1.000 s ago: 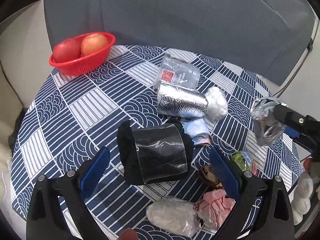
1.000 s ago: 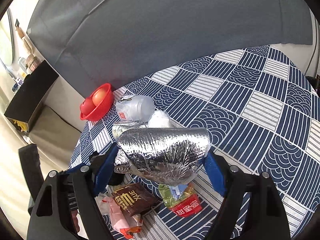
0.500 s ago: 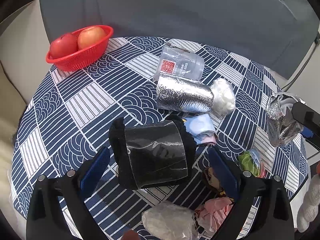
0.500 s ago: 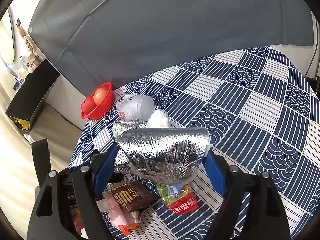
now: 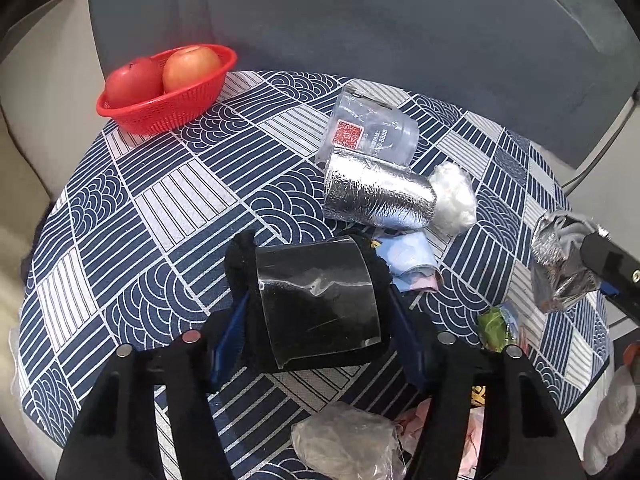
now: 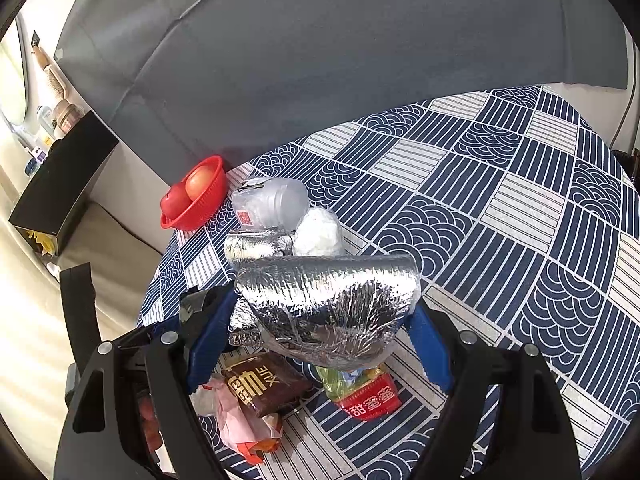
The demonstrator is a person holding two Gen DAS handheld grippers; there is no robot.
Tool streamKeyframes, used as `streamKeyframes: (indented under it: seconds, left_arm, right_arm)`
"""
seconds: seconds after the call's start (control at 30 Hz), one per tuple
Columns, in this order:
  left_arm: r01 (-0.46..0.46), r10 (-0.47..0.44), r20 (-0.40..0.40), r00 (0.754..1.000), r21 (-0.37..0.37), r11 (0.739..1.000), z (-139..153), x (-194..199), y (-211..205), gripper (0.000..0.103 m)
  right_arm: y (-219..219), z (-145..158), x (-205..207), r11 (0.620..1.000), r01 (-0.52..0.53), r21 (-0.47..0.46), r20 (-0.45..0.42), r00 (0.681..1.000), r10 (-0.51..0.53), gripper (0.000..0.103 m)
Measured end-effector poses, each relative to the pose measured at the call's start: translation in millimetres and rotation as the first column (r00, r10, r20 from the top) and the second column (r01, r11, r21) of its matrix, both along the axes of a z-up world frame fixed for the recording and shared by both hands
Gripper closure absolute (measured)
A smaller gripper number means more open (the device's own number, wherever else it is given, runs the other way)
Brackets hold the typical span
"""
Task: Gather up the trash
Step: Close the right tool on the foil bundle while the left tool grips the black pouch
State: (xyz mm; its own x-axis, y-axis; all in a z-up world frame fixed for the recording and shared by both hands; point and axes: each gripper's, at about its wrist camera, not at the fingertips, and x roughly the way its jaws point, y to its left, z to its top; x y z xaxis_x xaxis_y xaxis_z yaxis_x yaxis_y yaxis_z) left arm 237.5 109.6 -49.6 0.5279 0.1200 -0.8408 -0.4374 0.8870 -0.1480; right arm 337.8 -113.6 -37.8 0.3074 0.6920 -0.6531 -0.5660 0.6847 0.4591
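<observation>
My left gripper (image 5: 316, 332) is shut on a black bundle wrapped in clear tape (image 5: 316, 300), near the front of the round patterned table (image 5: 160, 208). My right gripper (image 6: 324, 328) is shut on a crumpled silver foil pouch (image 6: 328, 300) and holds it above the table; the pouch also shows at the right edge of the left wrist view (image 5: 560, 272). More trash lies on the table: a second foil roll (image 5: 376, 196), a clear plastic cup (image 5: 372, 132), a white wad (image 5: 454, 196), a blue wrapper (image 5: 408, 260), a brown snack wrapper (image 6: 260, 384) and a green-red packet (image 6: 364, 392).
A red basket with two apples (image 5: 168, 84) stands at the table's far left. A grey sofa back (image 5: 360, 20) rises behind the table. A clear crumpled bag (image 5: 348, 440) and pink wrapper (image 6: 236, 420) lie at the front edge. A black box (image 6: 60, 184) sits left.
My left gripper has closed its fingers onto the black bundle, which it only straddled before. My right gripper keeps hold of the foil pouch with little movement.
</observation>
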Motion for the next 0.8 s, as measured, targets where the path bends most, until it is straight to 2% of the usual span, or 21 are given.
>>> streamKeyframes:
  seconds: [0.23, 0.4, 0.8]
  left_arm:
    - [-0.017, 0.019, 0.069, 0.997, -0.023, 1.0, 11.1, -10.3, 9.0, 0.046]
    - [-0.013, 0.014, 0.127, 0.992, -0.005, 1.0, 22.4, -19.5, 5.5, 0.047]
    - [-0.004, 0.019, 0.226, 0.974, -0.067, 0.998, 39.3, -63.5, -0.5, 0.047]
  right_arm:
    - [0.0, -0.4, -2.5, 1.0, -0.002, -0.002, 0.002, 1.0, 0.002, 0.022]
    - [-2.2, 0.2, -9.2, 1.0, -0.004, 0.002, 0.006, 1.0, 0.004, 0.022]
    - [-21.7, 2.7, -44.1, 1.0, -0.002, 0.03, 0.016, 1.0, 0.001, 0.022]
